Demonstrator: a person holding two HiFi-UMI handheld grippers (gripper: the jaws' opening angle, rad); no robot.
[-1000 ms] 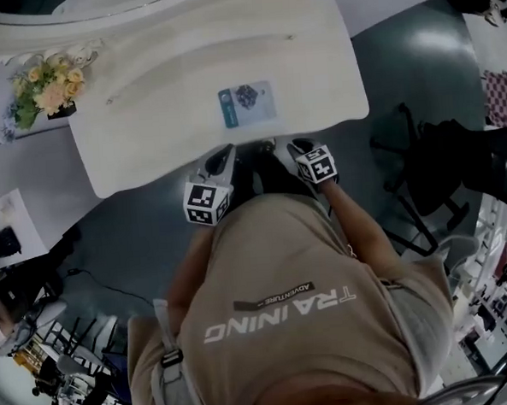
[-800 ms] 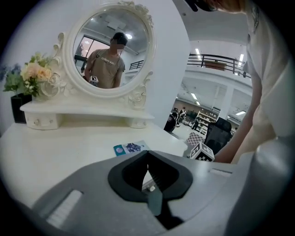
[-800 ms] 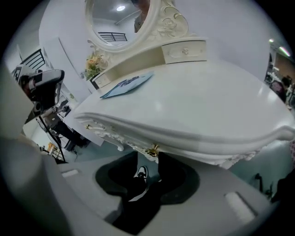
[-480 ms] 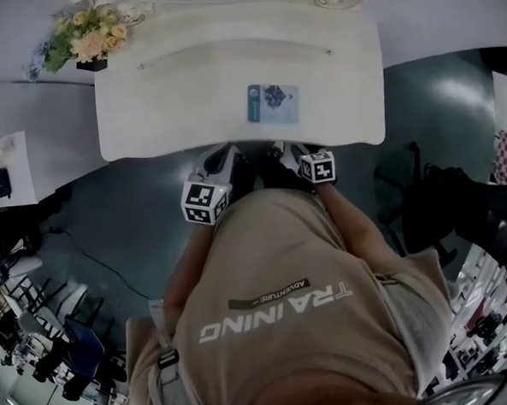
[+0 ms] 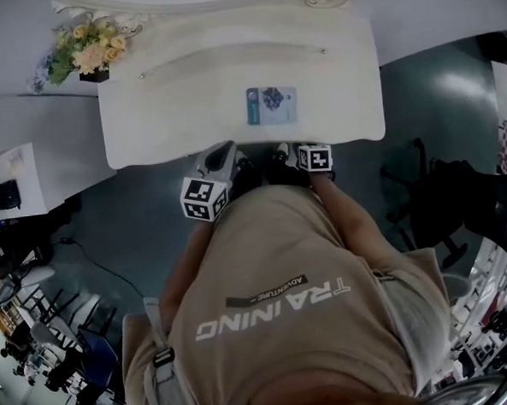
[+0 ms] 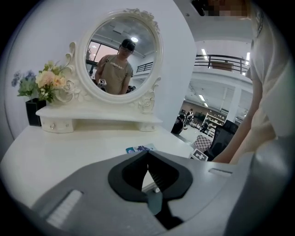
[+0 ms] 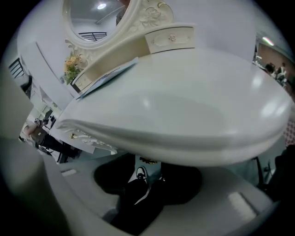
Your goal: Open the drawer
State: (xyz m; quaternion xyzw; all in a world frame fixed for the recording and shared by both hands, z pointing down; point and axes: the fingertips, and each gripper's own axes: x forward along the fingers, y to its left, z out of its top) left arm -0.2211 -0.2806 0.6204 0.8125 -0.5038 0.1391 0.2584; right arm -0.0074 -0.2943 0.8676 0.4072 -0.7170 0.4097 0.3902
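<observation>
Where the person stands: at the near edge of a white bench [image 5: 187, 99]. A tan shirt [image 5: 277, 307] fills the lower half of the head view, and a gripper is held in each hand close to the bench's front rim.
Bench top: a curved white surface is shown, with a small blue-and-white card [image 5: 271, 105] lying flat near its middle.
Back of bench: an oval mirror [image 6: 120, 55] in a carved white frame is set upright on a low shelf [image 6: 97, 120]. A bunch of flowers [image 5: 86, 52] in a dark pot is placed at the shelf's left end.
Drawer [image 7: 148, 160]: it is located under the bench's front rim and is hidden from the head view by the bench top. Only its gold handle [image 7: 150, 161] is seen, in the right gripper view, just below the rim.
Left gripper [image 6: 147, 154]: it is held above the level of the bench top and pointed across it toward the mirror. Its jaws are pressed together at the tips, with nothing between them.
Right gripper [image 7: 148, 180]: it is pointed steeply down beneath the rim. Its jaws are spread and nothing is pinched. The handle is seen just beyond the tips, and contact cannot be made out.
Gap between right jaws: a white-and-black shoe [image 7: 140, 174] on the dark floor is seen through it.
</observation>
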